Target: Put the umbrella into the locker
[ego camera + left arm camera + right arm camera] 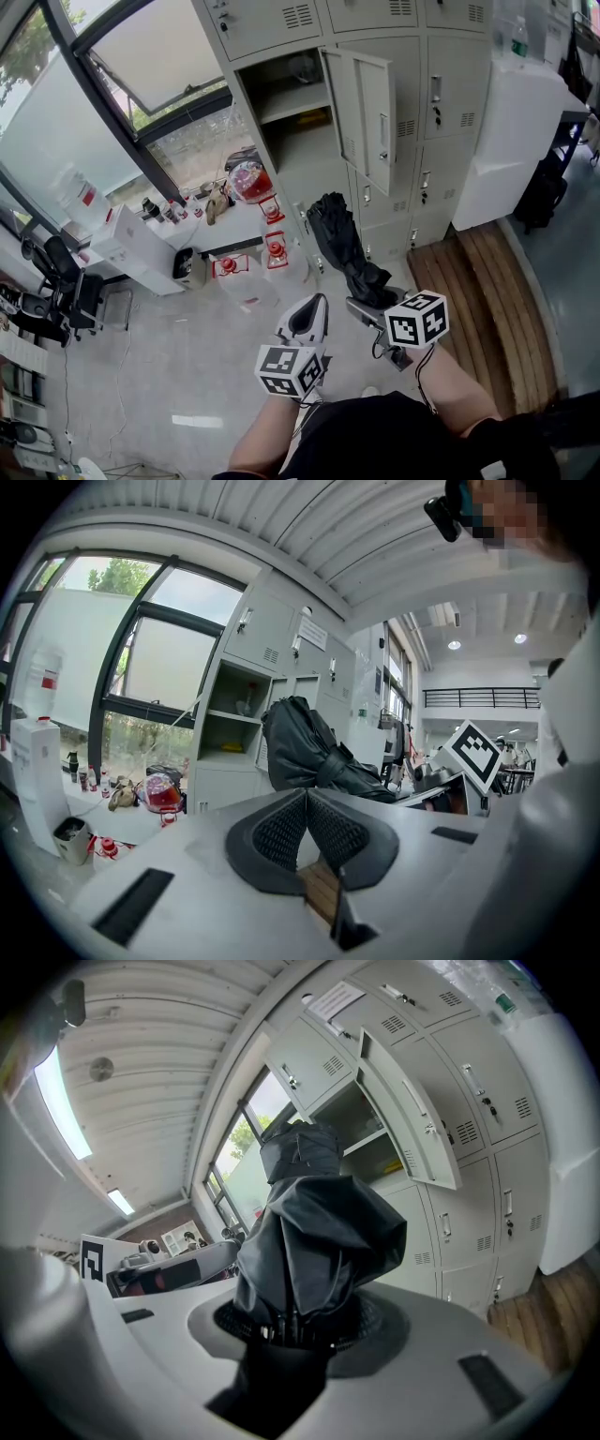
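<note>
A folded black umbrella (349, 248) sticks forward out of my right gripper (372, 305), which is shut on its lower end; in the right gripper view the umbrella (314, 1232) fills the middle between the jaws. It points toward the grey locker bank, where one locker (300, 127) stands with its door (367, 112) swung open and a shelf inside. My left gripper (307, 321) hovers beside the right one, its jaws shut with nothing between them (307, 829). The left gripper view shows the umbrella (305, 747) ahead and to the right.
A white low counter (141, 248) with bottles, a red globe-shaped item (250, 181) and red lanterns stands left of the lockers under the window. A white cabinet (514, 141) sits to the right, with wooden floor boards (487, 281) below it.
</note>
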A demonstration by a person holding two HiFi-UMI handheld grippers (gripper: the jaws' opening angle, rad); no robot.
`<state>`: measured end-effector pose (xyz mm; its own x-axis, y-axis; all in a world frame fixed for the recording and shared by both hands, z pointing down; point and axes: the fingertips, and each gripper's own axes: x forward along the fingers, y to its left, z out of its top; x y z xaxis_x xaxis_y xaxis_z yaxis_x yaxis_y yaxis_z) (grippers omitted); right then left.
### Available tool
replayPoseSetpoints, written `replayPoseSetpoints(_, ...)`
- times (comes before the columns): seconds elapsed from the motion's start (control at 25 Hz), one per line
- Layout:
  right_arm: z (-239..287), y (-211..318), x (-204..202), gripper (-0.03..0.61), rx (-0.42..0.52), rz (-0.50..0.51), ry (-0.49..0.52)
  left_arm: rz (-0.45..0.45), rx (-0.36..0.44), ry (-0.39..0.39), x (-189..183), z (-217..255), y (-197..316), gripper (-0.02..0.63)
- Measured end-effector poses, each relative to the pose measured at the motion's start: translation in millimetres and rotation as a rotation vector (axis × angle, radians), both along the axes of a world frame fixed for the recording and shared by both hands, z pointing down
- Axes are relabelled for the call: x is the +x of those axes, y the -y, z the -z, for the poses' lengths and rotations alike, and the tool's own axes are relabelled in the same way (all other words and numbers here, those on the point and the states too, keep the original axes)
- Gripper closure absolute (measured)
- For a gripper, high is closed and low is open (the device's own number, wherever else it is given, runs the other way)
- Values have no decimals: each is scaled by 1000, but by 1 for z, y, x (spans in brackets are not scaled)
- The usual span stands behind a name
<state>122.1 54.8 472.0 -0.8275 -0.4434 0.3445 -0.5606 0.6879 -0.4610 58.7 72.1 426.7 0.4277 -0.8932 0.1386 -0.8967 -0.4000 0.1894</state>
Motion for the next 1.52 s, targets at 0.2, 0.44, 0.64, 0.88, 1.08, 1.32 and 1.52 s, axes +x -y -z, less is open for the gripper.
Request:
replayPoseSetpoints(0.2,2,5,3,350,1,6,5,2,6,0,5,1,3,598)
replayPoseSetpoints(0.44,2,10,5,350,-5,9,2,6,5,-6,6,1,7,598)
replayPoseSetpoints(0.64,0,20,1,350,-7,5,1,1,1,-9,4,-2,14,598)
replayPoseSetpoints(0.88,-6,31,-8,350,-18,-1,-3,-7,-1,-13,-5,-7,25,598)
replayPoseSetpoints(1.08,-5,47,-20,350,-20,-14,-9,-18,0,-17,-18,-5,42,598)
replayPoseSetpoints(1.32,-4,65,-37,350,-25,-27,-13,-37,-9,-15,-34,-6,59,598)
replayPoseSetpoints(1.52,-5,88,-52,350,-33,-38,-15,-58,-24,-6,-47,-8,80,598)
